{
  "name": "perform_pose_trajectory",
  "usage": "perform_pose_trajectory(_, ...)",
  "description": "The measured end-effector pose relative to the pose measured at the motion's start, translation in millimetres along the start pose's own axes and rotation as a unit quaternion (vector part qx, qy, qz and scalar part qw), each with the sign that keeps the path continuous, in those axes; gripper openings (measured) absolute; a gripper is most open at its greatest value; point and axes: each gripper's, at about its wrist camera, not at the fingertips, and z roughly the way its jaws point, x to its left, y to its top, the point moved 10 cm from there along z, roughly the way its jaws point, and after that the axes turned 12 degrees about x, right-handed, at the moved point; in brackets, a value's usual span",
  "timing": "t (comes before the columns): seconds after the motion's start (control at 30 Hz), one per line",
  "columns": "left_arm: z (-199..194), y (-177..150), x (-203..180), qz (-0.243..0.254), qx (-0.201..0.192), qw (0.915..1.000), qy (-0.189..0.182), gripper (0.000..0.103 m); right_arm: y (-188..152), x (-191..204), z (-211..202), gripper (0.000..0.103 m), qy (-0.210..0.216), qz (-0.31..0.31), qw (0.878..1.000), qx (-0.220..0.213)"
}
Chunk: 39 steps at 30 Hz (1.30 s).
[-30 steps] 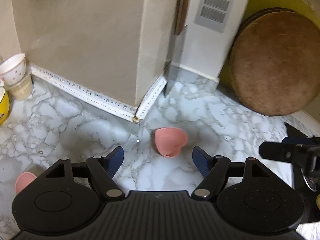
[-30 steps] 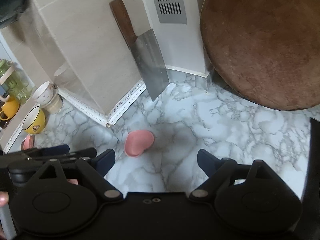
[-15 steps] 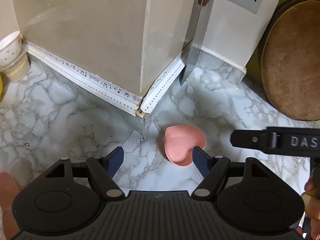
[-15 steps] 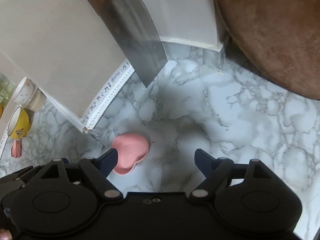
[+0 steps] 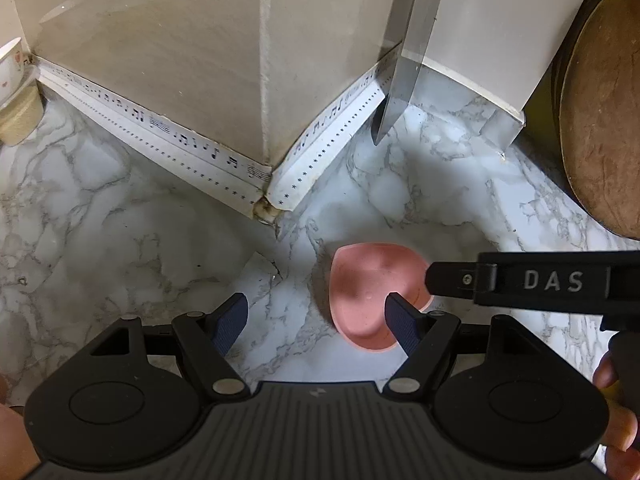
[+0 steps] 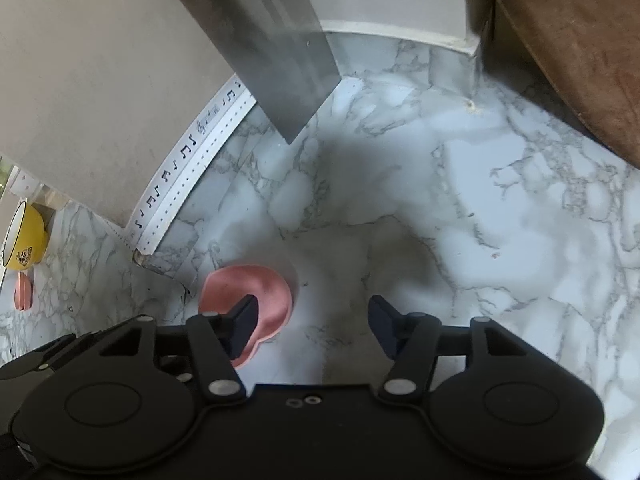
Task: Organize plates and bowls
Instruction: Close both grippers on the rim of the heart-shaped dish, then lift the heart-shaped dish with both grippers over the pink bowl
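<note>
A pink heart-shaped dish [image 5: 366, 292] lies on the marble counter below the wall corner. My left gripper [image 5: 318, 322] is open, and its right finger [image 5: 402, 326] overlaps the dish's right half. The dish also shows in the right wrist view [image 6: 256, 300], where my right gripper [image 6: 314, 326] is open and its left finger [image 6: 242, 326] covers part of the dish. The right gripper's black finger [image 5: 520, 280] reaches in from the right over the dish's edge in the left wrist view.
A cleaver [image 6: 272, 40] leans against the wall behind the dish. A round wooden board [image 5: 604, 120] stands at the right. A yellow bowl [image 6: 24, 240] and another pink dish [image 6: 22, 292] sit far left. White and beige cups [image 5: 12, 92] are stacked at the left.
Both grippers have moved forward and down toward the pink heart dish. It now sits close under their fingers. The right gripper's finger has come further in over the dish's right edge.
</note>
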Motion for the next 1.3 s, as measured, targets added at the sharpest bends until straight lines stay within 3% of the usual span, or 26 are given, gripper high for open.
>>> perform_pose_trajectory(0.13, 6, 0, -4, -0.001, 0.005, 1.0000, -0.005, 0.074, 1, 1, 8, 0.051, 0.012, 0.006, 1.000, 0.004)
perform_pose_trajectory(0.4, 10, 1, -7, -0.003, 0.003, 0.9998, -0.020, 0.036, 1, 8, 13, 0.027, 0.022, 0.002, 1.000, 0.007)
perform_pose_trajectory(0.57, 13, 1, -11, 0.007, 0.007, 0.9997, -0.023, 0.019, 0, 11, 15, 0.010, 0.029, -0.003, 1.000, 0.008)
perform_pose_trajectory(0.7, 12, 1, -12, 0.010, 0.003, 0.9997, -0.021, 0.011, -1, 12, 13, 0.006, 0.024, -0.006, 1.000, 0.005)
perform_pose_trajectory(1.07, -2, -4, -18, 0.030, -0.004, 0.9990, -0.033, 0.008, -15, 11, -11, 0.004, 0.015, -0.005, 1.000, -0.002)
perform_pose_trajectory(1.3, -33, -14, -27, 0.059, -0.023, 0.9968, -0.049, 0.008, -33, 17, -47, 0.004, 0.011, -0.004, 0.999, -0.035)
